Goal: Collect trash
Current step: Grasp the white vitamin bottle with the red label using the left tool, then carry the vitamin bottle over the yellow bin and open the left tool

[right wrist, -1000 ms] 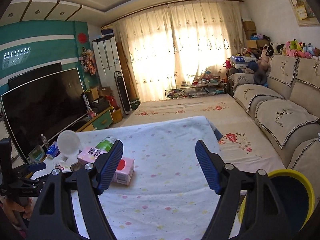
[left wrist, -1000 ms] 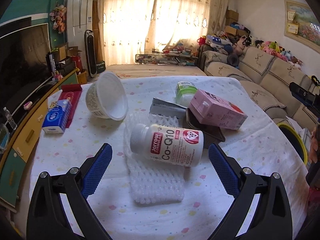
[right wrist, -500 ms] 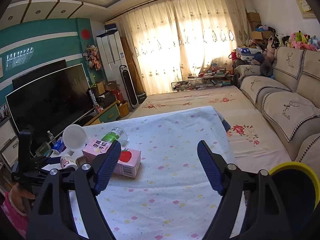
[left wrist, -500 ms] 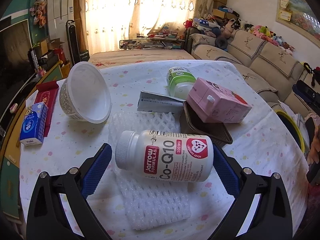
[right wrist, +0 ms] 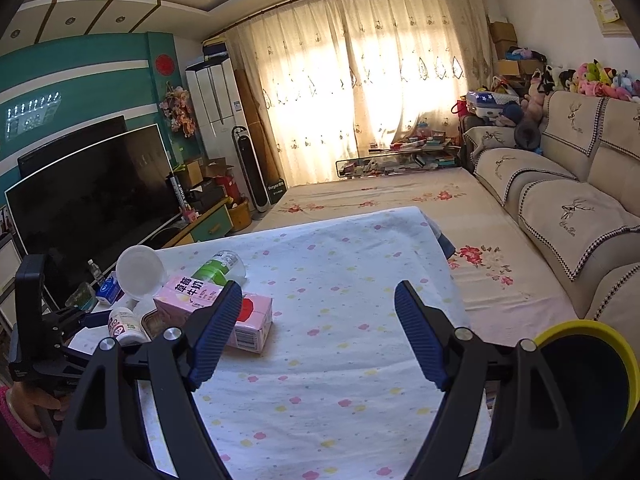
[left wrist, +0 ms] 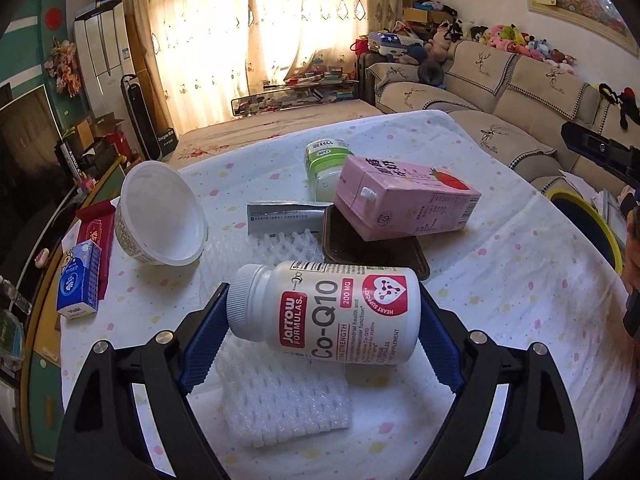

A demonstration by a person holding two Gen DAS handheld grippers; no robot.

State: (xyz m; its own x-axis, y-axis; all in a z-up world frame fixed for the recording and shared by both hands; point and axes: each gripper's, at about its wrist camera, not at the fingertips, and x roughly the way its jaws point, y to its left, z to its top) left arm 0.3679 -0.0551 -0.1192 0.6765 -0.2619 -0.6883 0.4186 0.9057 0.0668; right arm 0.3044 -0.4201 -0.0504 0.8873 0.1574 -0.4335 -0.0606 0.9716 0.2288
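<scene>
**Left jaws closing on the supplement bottle; right gripper idle over bare cloth**

Left gripper [left wrist: 322, 334]: jaws have just been closing. The white supplement bottle [left wrist: 332, 312] lies on its side crosswise between the blue pads, cap toward 9 o'clock, base toward 3 o'clock. Right pad sits against the base. Left pad [left wrist: 206, 330] is at the cap end; cannot tell whether it is pressing or just short of contact.

Under and at 6 o'clock of the bottle: a white foam net sleeve [left wrist: 280, 404], flat on the tablecloth [left wrist: 500, 292].

Outward from the bottle:
- 12 o'clock, just beyond: dark brown tray [left wrist: 348, 240], with a pink milk carton [left wrist: 404, 202] lying partly on it.
- 12 o'clock, further: green-and-white bottle [left wrist: 324, 164] on its side, touching the carton's far end.
- 11 o'clock: silver foil pouch [left wrist: 280, 218], flat, between tray and cup.
- 10 o'clock: white plastic cup [left wrist: 160, 216] tipped on its side, mouth facing the camera.
- 9 o'clock, near the table edge: small blue carton [left wrist: 78, 280] beside a red packet [left wrist: 94, 228].
- 3 o'clock, off the table: yellow-rimmed bin [left wrist: 588, 216].

Right gripper [right wrist: 318, 334]: jaws wide apart, nothing between them, above the spotted cloth. Pink carton lies behind its left finger at 10 o'clock; the bin's rim at 4 o'clock.
</scene>
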